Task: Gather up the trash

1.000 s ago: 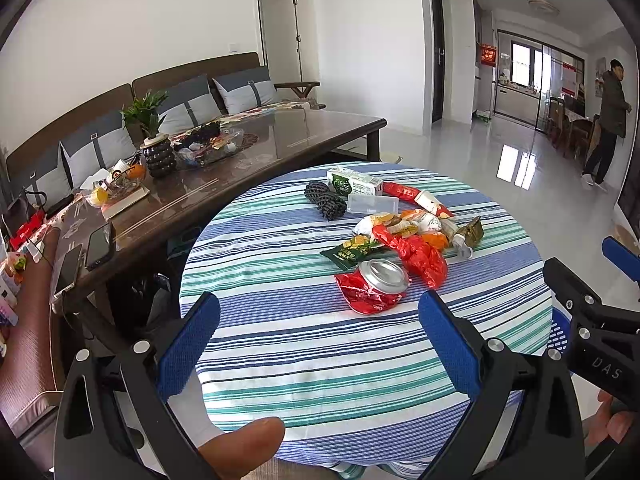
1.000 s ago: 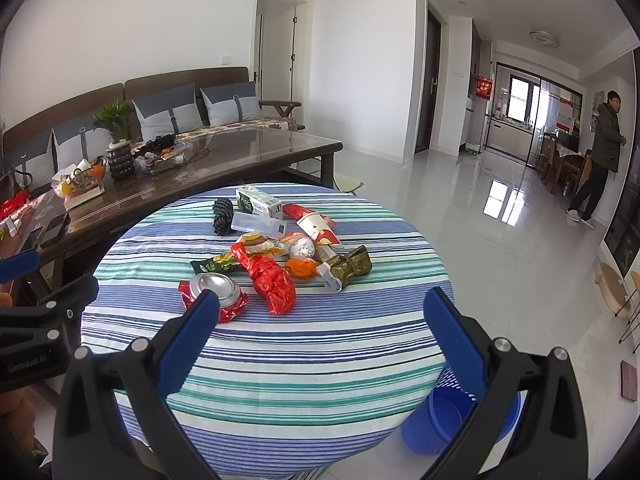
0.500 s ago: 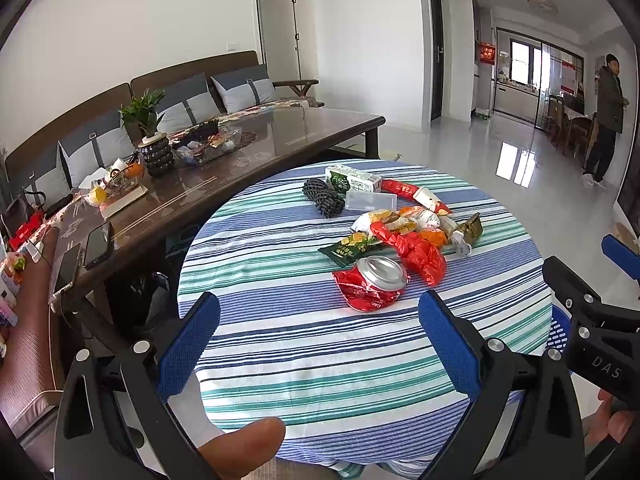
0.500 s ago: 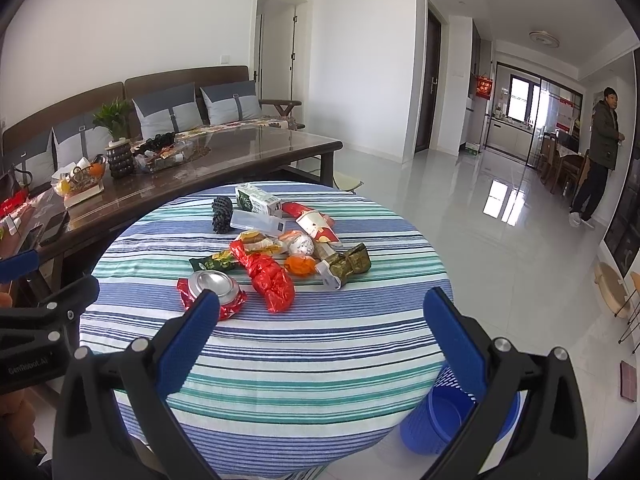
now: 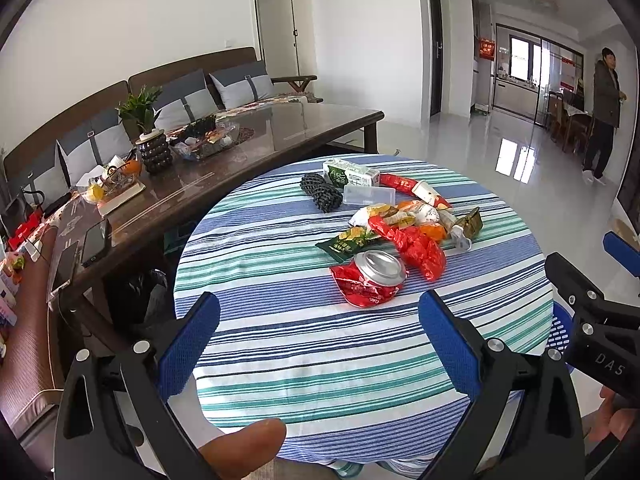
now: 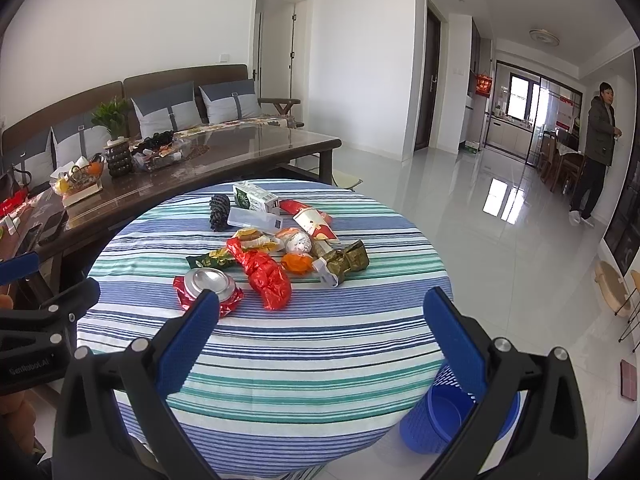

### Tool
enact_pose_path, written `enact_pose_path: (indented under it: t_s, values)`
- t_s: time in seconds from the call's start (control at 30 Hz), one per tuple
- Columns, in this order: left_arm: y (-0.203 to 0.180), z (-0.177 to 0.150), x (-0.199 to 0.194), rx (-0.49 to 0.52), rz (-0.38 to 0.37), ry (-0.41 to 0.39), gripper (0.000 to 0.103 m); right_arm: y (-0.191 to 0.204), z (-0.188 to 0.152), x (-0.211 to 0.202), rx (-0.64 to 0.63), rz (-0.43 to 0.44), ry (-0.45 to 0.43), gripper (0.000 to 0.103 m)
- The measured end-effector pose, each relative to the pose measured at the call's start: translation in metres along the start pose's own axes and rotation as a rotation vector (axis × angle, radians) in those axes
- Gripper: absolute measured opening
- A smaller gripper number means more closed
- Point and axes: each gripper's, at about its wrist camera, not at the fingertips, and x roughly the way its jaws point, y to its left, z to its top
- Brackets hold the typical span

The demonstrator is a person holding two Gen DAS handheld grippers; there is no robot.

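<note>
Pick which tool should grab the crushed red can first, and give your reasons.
Left, probably. The crushed red can lies on the pile's near left edge, almost straight ahead of the open left tool. The right tool is open too, but sits nearer the blue bin, better for drops.

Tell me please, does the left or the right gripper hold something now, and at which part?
Nothing is held. The left gripper and the right gripper are both open and empty, above the near edge of the striped table, short of the crushed can.

The blue bin [image 6: 440,420] (floor, right) sits half hidden behind the tablecloth [image 6: 280,360].
</note>
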Motion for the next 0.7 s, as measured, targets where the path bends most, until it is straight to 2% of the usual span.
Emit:
enact_pose_path:
  t_s: [0.7]
  values:
    - [-0.006,-0.004,0.016,0.011,-0.018,0.037,0.098,-0.01,-0.001,0.008,0.003,-0.013,0.007,0.098]
